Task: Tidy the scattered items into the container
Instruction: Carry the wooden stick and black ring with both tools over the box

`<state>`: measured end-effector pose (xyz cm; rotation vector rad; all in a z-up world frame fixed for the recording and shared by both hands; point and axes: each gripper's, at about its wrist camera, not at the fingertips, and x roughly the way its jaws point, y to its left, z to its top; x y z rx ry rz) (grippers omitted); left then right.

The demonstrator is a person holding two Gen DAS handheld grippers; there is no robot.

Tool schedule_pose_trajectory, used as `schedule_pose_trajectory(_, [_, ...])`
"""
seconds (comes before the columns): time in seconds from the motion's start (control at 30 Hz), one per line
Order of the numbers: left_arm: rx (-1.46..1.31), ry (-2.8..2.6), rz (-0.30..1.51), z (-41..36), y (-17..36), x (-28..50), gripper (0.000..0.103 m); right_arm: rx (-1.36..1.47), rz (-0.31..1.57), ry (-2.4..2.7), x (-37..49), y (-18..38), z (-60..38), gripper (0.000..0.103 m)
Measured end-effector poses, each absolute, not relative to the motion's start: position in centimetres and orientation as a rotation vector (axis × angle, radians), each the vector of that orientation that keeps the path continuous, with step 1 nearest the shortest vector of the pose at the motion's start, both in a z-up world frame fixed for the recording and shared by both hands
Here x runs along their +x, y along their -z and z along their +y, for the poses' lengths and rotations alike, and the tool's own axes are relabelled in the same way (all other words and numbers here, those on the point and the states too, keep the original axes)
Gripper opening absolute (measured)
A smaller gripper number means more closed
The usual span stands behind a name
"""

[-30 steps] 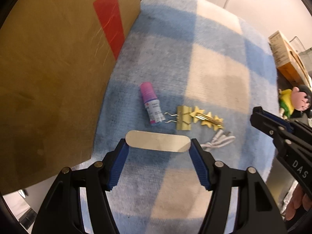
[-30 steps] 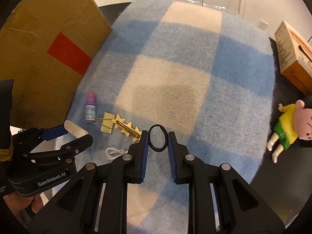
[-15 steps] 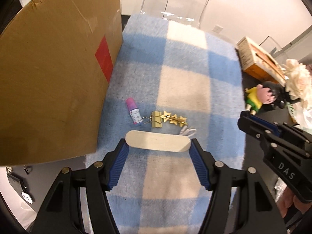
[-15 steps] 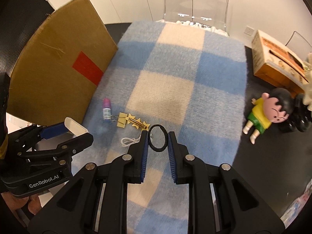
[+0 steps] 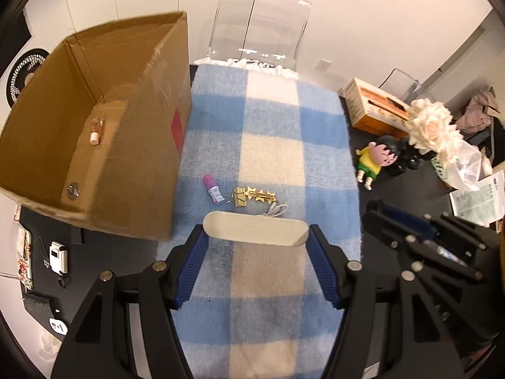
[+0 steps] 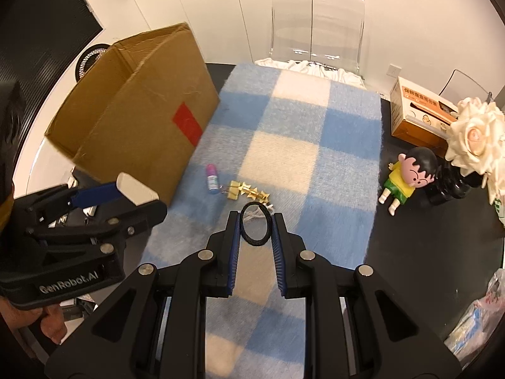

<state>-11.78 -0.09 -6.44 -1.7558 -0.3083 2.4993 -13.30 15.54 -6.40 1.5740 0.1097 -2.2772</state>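
Left wrist: L gripper (image 5: 255, 235) clamps oval plate (image 5: 255, 229), R gripper (image 6: 255, 230) hair tie (image 6: 255, 225).

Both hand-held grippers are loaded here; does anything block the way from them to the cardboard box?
Nothing visible does. The left hand-held gripper holds a pale oval piece, the right a black ring; the cardboard box stands open-topped.

We see plain cream walls (image 6: 221, 6), a clear acrylic chair (image 6: 317, 28) at the far end of the black bench (image 6: 419, 237), a wall socket (image 6: 393, 70), and a round fan (image 5: 26, 74) at left.
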Motion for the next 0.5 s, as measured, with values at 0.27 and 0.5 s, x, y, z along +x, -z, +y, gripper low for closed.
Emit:
schedule_pose_trajectory(0.27, [-1.714, -2.505, -0.302, -0.5, 4.4, -9.3, 0.063, 1.560, 0.086, 2.327, -10.5, 4.2, 15.8, 0.020])
schedule_pose_trajectory(0.5, [-1.697, -2.493, -0.310, -0.7, 3.8, -8.0, 0.063, 1.544, 0.088, 2.356, -9.1, 2.7, 15.7, 0.020])
